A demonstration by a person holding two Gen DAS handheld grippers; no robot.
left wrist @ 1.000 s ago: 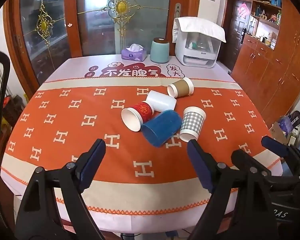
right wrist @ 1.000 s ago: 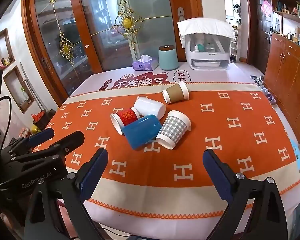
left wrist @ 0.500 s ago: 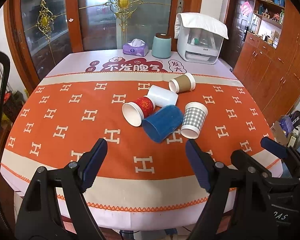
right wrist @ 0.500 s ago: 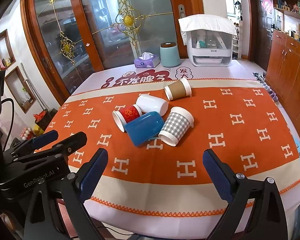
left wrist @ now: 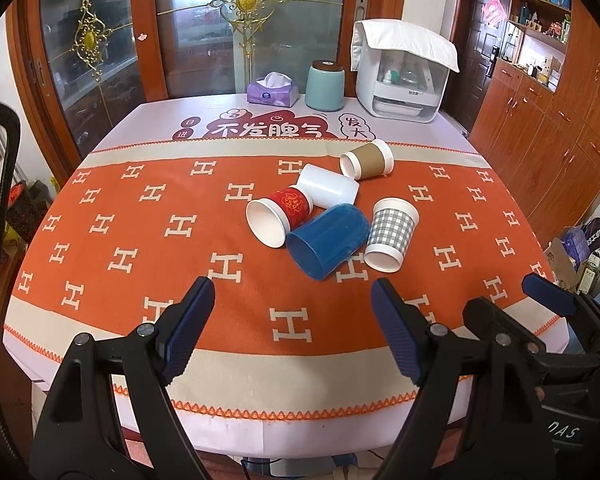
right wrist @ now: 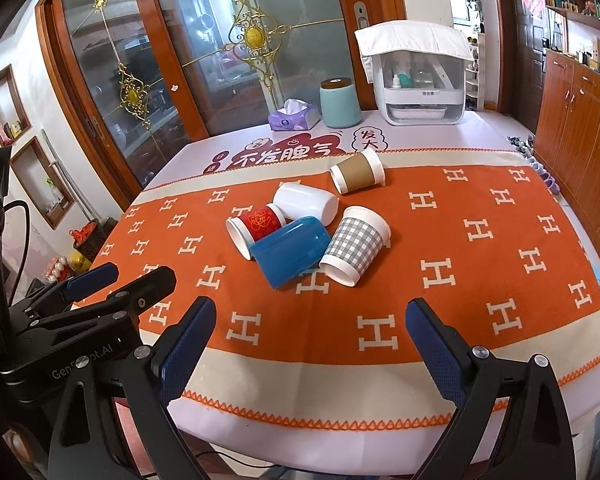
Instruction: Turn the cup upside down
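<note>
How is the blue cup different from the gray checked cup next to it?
The blue cup is plain, glossy and wider; the gray checked cup is patterned with white rims and slimmer. The blue cup's mouth points toward the left gripper's camera, showing its inside; the checked cup shows its base. Both lie on their sides, side by side.

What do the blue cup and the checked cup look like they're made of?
Blue cup: probably plastic, with a glossy, slightly see-through wall and faint ribs. Checked cup: likely paper, with a matte printed sleeve and a rolled white rim.
</note>
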